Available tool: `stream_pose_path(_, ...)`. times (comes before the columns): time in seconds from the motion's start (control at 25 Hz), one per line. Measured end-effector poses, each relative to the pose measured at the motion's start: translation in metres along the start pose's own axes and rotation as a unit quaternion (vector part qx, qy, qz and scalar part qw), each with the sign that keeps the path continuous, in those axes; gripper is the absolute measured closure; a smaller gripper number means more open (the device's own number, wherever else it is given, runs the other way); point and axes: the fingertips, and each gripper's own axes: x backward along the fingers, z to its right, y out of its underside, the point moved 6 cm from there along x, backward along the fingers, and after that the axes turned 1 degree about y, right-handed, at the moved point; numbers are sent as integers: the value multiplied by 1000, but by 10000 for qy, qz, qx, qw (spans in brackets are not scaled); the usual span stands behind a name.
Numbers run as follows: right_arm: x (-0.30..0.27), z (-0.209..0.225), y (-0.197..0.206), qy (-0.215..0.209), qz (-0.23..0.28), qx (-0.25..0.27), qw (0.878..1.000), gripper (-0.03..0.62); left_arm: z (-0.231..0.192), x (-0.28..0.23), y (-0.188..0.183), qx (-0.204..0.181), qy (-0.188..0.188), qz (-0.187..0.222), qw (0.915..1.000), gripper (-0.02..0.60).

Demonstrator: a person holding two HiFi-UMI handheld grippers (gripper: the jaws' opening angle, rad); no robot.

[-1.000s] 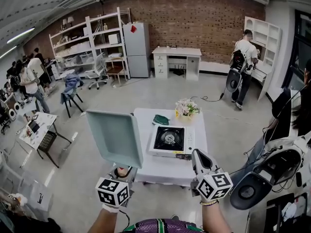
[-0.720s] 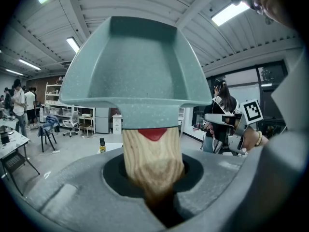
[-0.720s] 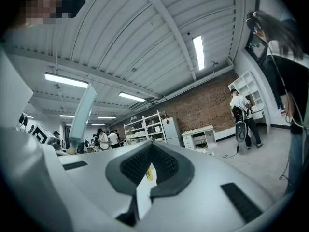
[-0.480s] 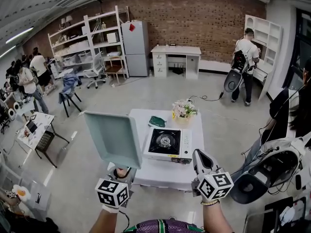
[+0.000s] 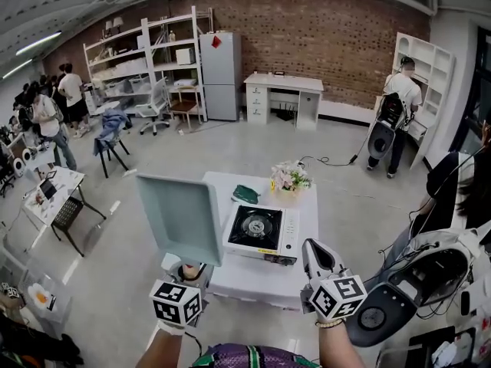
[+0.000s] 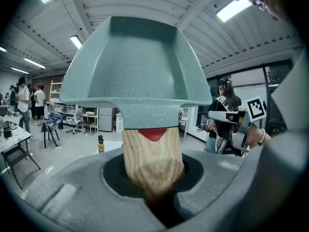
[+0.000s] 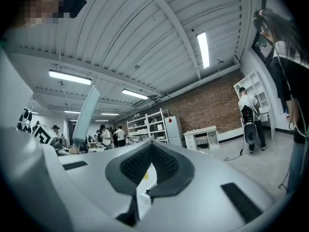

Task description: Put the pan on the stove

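A pale teal square pan [image 5: 180, 217] stands upright, its hollow side facing me, in front of the white table [image 5: 253, 278]. My left gripper [image 5: 188, 276] is shut on its wooden handle [image 6: 152, 156], with the pan body [image 6: 135, 66] rising above the jaws. The portable gas stove [image 5: 261, 231] sits on the table just right of the pan, its black burner bare. My right gripper [image 5: 316, 253] hovers over the table's near right corner, jaws shut with nothing in them. In the right gripper view the pan [image 7: 87, 115] shows edge-on at the left of that gripper [image 7: 150, 149].
A flower bunch [image 5: 288, 179] and a green cloth-like item [image 5: 245, 195] lie at the table's far end behind the stove. A person in black [image 5: 453, 198] with round black equipment [image 5: 383, 313] stands close on the right. A small desk [image 5: 54, 194] and people are at the left.
The table and stove have drawn slightly nearer and shifted left in the head view. The pan stays upright in the left gripper; the right gripper keeps its place.
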Motion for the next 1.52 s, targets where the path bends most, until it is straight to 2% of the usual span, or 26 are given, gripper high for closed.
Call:
stream_pose_path(0.4,-2,-1,11,-20,68,-26,10000,592,-3,-7,9,-30,101,10,9999,491)
stream_pose_path(0.8,-5,15,3,-31,33,-149,9999,592,12,-18,-5,-121,104,-88,9998,491)
stream_pose_path(1.0,-12,12,11,-24,-2,-170,9999,592,1,-21,1,-99,98,-109,9998,491)
stream_pose_path(1.28,-27,32,6,209,-82,-197,9996,592,-9,-52,-3,-30,301,-248,9992,491)
stream_pose_path(1.52,-52,31,6,494,-112,-58,9987,592,-41,-80,-9,-111,525,-237,9983,491)
